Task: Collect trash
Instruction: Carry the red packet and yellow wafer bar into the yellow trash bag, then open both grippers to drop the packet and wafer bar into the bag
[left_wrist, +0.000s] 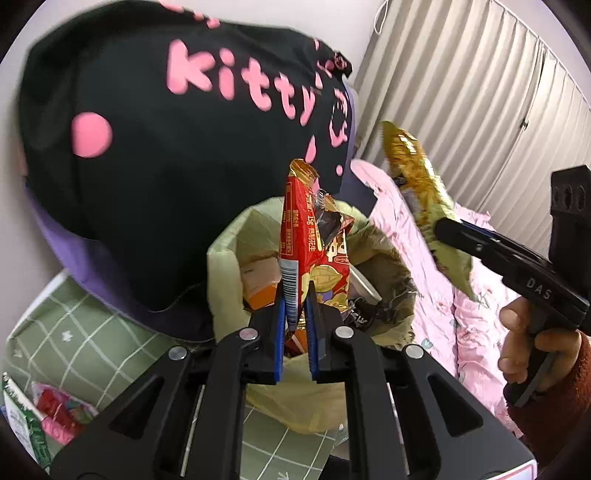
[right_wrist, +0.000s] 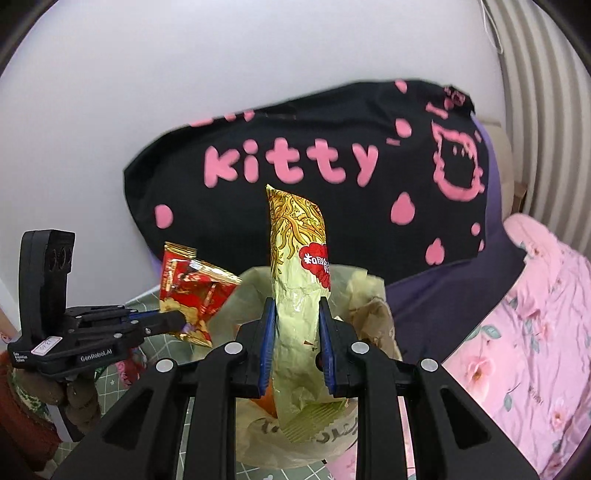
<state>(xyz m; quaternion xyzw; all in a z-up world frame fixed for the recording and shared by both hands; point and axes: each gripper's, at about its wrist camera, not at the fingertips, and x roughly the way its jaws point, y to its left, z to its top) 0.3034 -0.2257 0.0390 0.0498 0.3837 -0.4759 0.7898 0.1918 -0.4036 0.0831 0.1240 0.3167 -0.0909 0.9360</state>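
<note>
My left gripper (left_wrist: 295, 314) fingers clamp the red wrapper (left_wrist: 310, 254), my right gripper (right_wrist: 297, 332) fingers the noodle packet (right_wrist: 295, 258); I should release both squarely above the bag (left_wrist: 225, 258).

1. Both views are evenly and softly lit; the pleated curtain (left_wrist: 461, 92) glows palest, suggesting daylight behind it.
2. Fisheye distortion bends that curtain's folds, and dark vignette rings each frame's corners.
3. Left of the curtain, the black Kitty pillow (left_wrist: 166, 147) shows blurred pink lettering.
4. Foil glare glints on the red snack wrapper (left_wrist: 314, 251).
</note>
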